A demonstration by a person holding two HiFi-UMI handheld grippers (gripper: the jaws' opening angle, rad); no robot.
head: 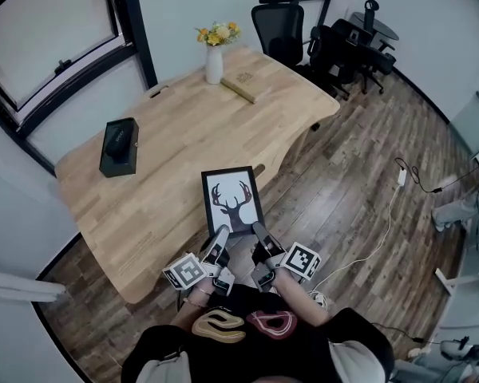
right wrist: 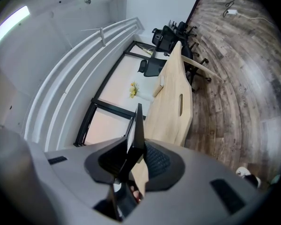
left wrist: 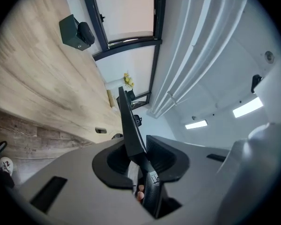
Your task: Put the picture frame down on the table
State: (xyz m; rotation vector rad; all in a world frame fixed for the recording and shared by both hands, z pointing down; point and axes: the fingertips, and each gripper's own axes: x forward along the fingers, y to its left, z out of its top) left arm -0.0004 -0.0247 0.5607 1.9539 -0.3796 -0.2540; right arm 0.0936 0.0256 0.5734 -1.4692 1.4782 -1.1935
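A black picture frame [head: 232,200] with a deer-head print is held flat over the near edge of the wooden table [head: 176,142]. My left gripper [head: 221,236] is shut on its near left corner and my right gripper [head: 258,231] is shut on its near right corner. In the left gripper view the picture frame [left wrist: 129,125] shows edge-on between the jaws of the left gripper [left wrist: 139,165]. The right gripper view shows the picture frame [right wrist: 136,128] edge-on too, clamped in the right gripper [right wrist: 131,165]. Whether the frame touches the tabletop I cannot tell.
A black box [head: 118,146] lies on the table's left part. A white vase with yellow flowers [head: 215,53] and a wooden block [head: 238,89] stand at the far end. Black office chairs [head: 281,22] are beyond the table. A white cable [head: 381,226] runs on the wood floor at right.
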